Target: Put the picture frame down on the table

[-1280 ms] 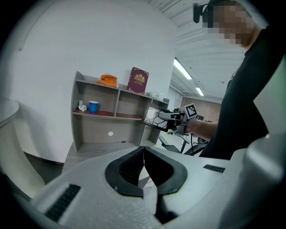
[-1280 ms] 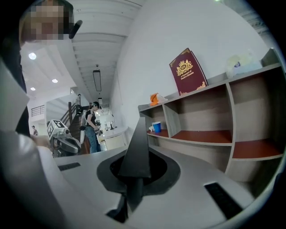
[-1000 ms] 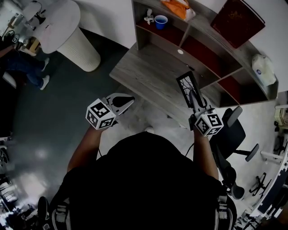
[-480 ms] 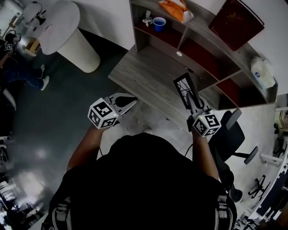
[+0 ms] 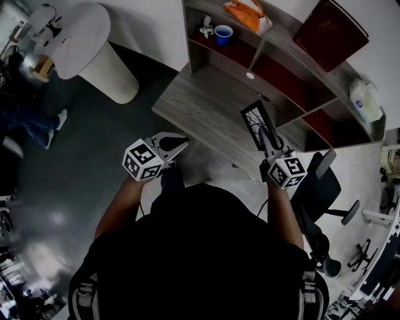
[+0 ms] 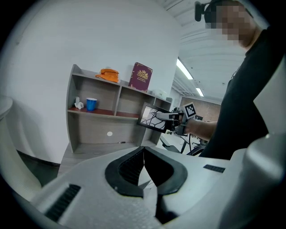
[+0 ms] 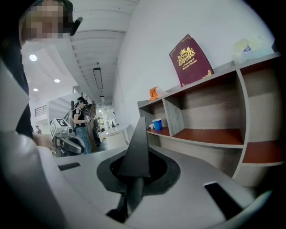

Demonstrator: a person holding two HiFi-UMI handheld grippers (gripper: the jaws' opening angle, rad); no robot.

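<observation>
The picture frame (image 5: 255,121), black-edged with a branch drawing on white, is held up over the front right part of the grey wooden table (image 5: 200,103) without touching it. My right gripper (image 5: 269,139) is shut on its lower edge. In the right gripper view the frame (image 7: 136,147) stands edge-on between the jaws of that gripper (image 7: 134,178). My left gripper (image 5: 180,143) hovers off the table's front edge, shut with nothing in it; its pads (image 6: 134,166) meet at the tips. From the left gripper view the frame (image 6: 153,118) and the right gripper (image 6: 173,117) show further right.
A shelf unit at the table's back holds a blue cup (image 5: 223,30), an orange thing (image 5: 245,10), a dark red book (image 5: 329,28) and a white bundle (image 5: 365,99). An office chair (image 5: 324,186) stands right of the table, a white round pedestal table (image 5: 92,44) at the far left.
Both grippers and the frame stay almost where they were. A bystander's legs at the far left have shifted, and a dark shoe now shows below the left gripper.
</observation>
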